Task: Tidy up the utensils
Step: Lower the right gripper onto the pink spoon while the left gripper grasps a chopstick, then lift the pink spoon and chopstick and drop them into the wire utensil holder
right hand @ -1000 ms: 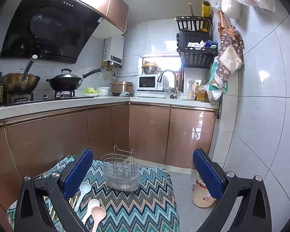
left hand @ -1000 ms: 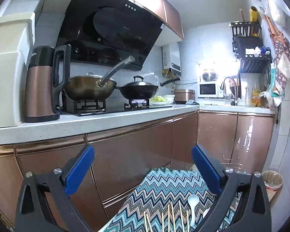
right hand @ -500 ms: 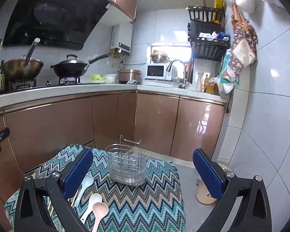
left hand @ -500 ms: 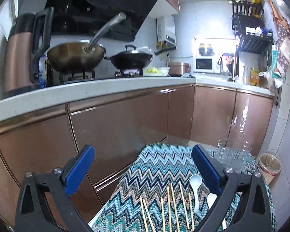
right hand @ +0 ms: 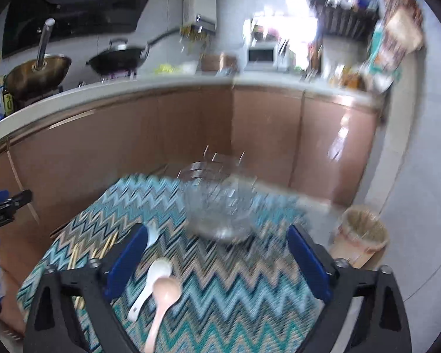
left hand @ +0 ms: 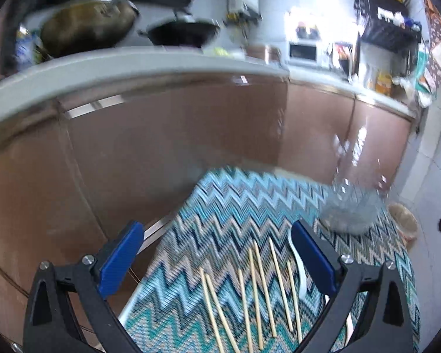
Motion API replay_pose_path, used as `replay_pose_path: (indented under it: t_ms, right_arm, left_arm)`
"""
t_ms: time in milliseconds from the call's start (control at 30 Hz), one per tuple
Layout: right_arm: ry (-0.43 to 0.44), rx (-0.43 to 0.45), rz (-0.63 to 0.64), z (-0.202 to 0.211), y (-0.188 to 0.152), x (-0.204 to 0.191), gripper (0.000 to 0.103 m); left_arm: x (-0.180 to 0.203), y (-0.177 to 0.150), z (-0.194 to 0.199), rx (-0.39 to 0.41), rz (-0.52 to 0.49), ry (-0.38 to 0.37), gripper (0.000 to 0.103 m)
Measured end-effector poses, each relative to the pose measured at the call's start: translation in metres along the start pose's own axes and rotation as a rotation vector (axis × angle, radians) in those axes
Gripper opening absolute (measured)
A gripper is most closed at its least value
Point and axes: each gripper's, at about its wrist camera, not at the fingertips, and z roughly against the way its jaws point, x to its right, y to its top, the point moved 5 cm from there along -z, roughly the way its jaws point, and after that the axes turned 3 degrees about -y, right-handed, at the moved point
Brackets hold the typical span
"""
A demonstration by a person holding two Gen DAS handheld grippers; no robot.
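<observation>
Your right gripper (right hand: 217,260) has its blue-padded jaws wide but closing, with nothing between them; it points down at the zigzag teal-and-beige cloth (right hand: 235,300) on the small table. Your left gripper (left hand: 217,260) is spread wide and empty too, aimed at the wooden chopsticks (left hand: 258,291) lying loose on the same cloth.

Nothing has been sorted yet, as far as these views show. The clear wire-and-plastic utensil holder (right hand: 217,203) stands at the far side of the cloth, blurred, and I see no utensil in it. About 7 chopsticks lie in a rough row before your left gripper, with a white ceramic spoon (left hand: 298,267) just beside them, partly behind the right pad. In the right view a second white ceramic spoon (right hand: 151,282) and a pink ceramic spoon (right hand: 163,300) lie touching each other near your left pad, and another white spoon shows just beyond that pad.

So the whole job is ahead of you: every chopstick and every spoon has yet to go into the holder
</observation>
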Motion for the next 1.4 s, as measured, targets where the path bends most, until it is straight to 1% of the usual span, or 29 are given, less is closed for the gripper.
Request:
replay_pose_path:
  t_ms: [33, 67, 100, 133, 167, 200, 233, 267, 300, 367, 400, 467, 533, 633, 667, 867, 933, 1067, 1100, 1133, 1167, 1267, 1333, 1400]
  right_arm:
    - [0.044, -0.048, -0.013, -0.012, -0.006, 0.002, 0.083]
    - [0.086, -0.094, -0.022, -0.023, -0.012, 0.002, 0.077]
    - [0.119, -0.127, -0.028, -0.031, -0.018, 0.001, 0.073]
    - [0.187, -0.186, -0.046, -0.045, -0.026, 0.001, 0.065]
    - [0.231, -0.220, -0.059, -0.054, -0.032, -0.001, 0.056]
    - [0.282, -0.262, -0.071, -0.064, -0.039, -0.002, 0.050]
    - [0.324, -0.305, -0.080, -0.076, -0.047, -0.003, 0.043]
    - [0.355, -0.341, -0.084, -0.085, -0.054, -0.004, 0.042]
    - [0.378, -0.363, -0.083, -0.091, -0.061, -0.007, 0.041]
    - [0.434, -0.425, -0.072, -0.107, -0.074, -0.013, 0.038]
    - [0.446, -0.444, -0.066, -0.111, -0.077, -0.015, 0.037]
    - [0.471, -0.480, -0.053, -0.124, -0.087, -0.021, 0.035]
    - [0.489, -0.514, -0.044, -0.134, -0.091, -0.022, 0.034]
    - [0.509, -0.538, -0.030, -0.141, -0.092, -0.023, 0.034]
    - [0.511, -0.543, -0.025, -0.144, -0.091, -0.024, 0.034]
    - [0.527, -0.572, 0.025, -0.156, -0.090, -0.026, 0.034]
    - [0.532, -0.585, 0.043, -0.162, -0.091, -0.028, 0.034]
    - [0.546, -0.617, 0.084, -0.173, -0.094, -0.034, 0.029]
    - [0.549, -0.622, 0.094, -0.175, -0.095, -0.036, 0.027]
    - [0.554, -0.629, 0.106, -0.176, -0.096, -0.037, 0.021]
    - [0.559, -0.633, 0.116, -0.177, -0.097, -0.039, 0.012]
    - [0.572, -0.623, 0.141, -0.174, -0.096, -0.042, 0.008]
    - [0.574, -0.596, 0.161, -0.164, -0.092, -0.042, 0.007]
    - [0.569, -0.553, 0.168, -0.151, -0.084, -0.041, 0.007]
  left_arm:
    - [0.002, -0.003, -0.013, -0.051, 0.005, -0.028, 0.100]
    - [0.003, -0.005, -0.020, -0.079, 0.008, -0.045, 0.098]
    - [0.006, -0.008, -0.031, -0.121, 0.014, -0.075, 0.096]
    - [0.008, -0.010, -0.042, -0.164, 0.020, -0.101, 0.088]
    - [0.010, -0.013, -0.055, -0.216, 0.033, -0.132, 0.079]
    - [0.012, -0.016, -0.067, -0.259, 0.045, -0.158, 0.075]
    - [0.014, -0.020, -0.081, -0.312, 0.059, -0.187, 0.067]
    - [0.017, -0.024, -0.097, -0.373, 0.075, -0.216, 0.062]
    - [0.018, -0.027, -0.109, -0.412, 0.081, -0.233, 0.060]
    - [0.021, -0.034, -0.134, -0.486, 0.091, -0.231, 0.050]
    - [0.022, -0.037, -0.146, -0.524, 0.097, -0.236, 0.048]
    - [0.024, -0.043, -0.163, -0.581, 0.094, -0.231, 0.038]
    - [0.026, -0.047, -0.178, -0.627, 0.091, -0.224, 0.036]
    - [0.027, -0.057, -0.197, -0.687, 0.091, -0.210, 0.029]
    - [0.025, -0.058, -0.199, -0.698, 0.094, -0.208, 0.025]
    - [0.030, -0.066, -0.217, -0.742, 0.082, -0.200, 0.014]
    - [0.033, -0.069, -0.222, -0.757, 0.070, -0.194, 0.012]
    - [0.038, -0.078, -0.233, -0.784, 0.068, -0.182, 0.010]
    - [0.039, -0.078, -0.233, -0.779, 0.070, -0.182, 0.010]
    - [0.041, -0.078, -0.234, -0.775, 0.070, -0.181, 0.009]
    - [0.042, -0.081, -0.236, -0.772, 0.071, -0.180, 0.006]
    - [0.039, -0.085, -0.232, -0.757, 0.095, -0.181, 0.005]
    - [0.036, -0.084, -0.220, -0.726, 0.101, -0.185, 0.005]
    - [0.029, -0.078, -0.200, -0.686, 0.116, -0.203, 0.005]
